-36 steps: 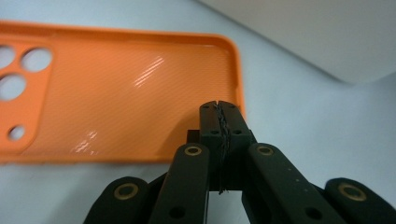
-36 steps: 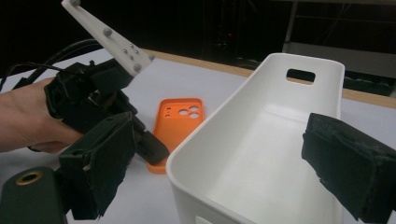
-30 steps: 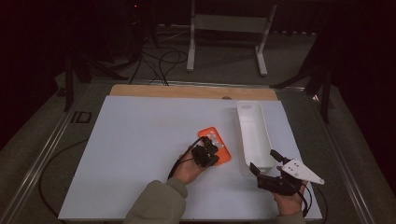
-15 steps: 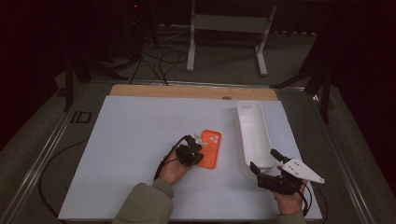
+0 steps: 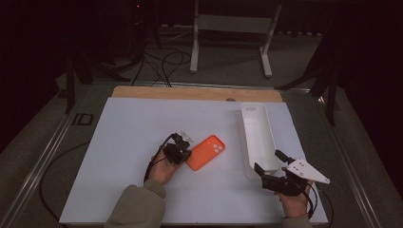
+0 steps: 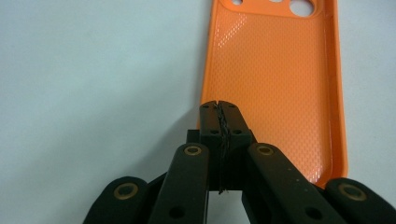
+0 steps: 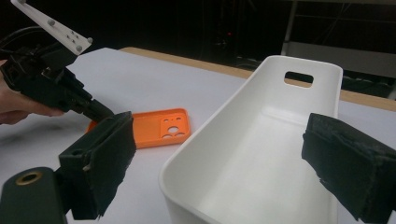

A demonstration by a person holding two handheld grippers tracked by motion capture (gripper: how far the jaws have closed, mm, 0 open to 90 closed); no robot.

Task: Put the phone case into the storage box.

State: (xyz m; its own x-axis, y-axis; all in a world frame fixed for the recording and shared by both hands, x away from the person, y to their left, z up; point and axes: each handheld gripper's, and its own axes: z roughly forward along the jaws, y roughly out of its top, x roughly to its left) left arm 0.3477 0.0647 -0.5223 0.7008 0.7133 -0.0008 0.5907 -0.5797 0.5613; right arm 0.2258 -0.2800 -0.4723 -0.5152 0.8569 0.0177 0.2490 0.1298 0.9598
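Where the work sits: an orange phone case (image 5: pixel 206 152) lies flat on the white worktop (image 5: pixel 123 128), near its middle, open side up, with its camera cut-outs at the far end.

Case, close view: the left gripper view shows its dimpled inner face (image 6: pixel 275 79) and raised rim; the cut-outs sit at the top edge of that view.

Left tool (image 5: pixel 182 151): touching or just over the near-left end of the case, held in the person's left hand (image 5: pixel 164 168). Its jaws are pressed together, pad against pad, with nothing between them; the tips (image 6: pixel 219 106) stand over the case's lower left corner. Whether they rest on the case or hover above it, I cannot tell.

Right tool (image 5: pixel 267 164): held in the right hand (image 5: pixel 294 202) at the near right of the worktop, well apart from the case. Jaws spread wide and empty, one pad (image 7: pixel 105 158) on each side of the near end of the bin.

White bin (image 5: pixel 256 140): long, narrow, right of the case and near it, not touching; a handle slot (image 7: pixel 299 77) shows in its far wall. Nothing seen inside.

Beyond: a wooden strip (image 5: pixel 190 92) runs along the worktop's far edge; cables (image 5: pixel 161 61) lie on the dark floor behind.
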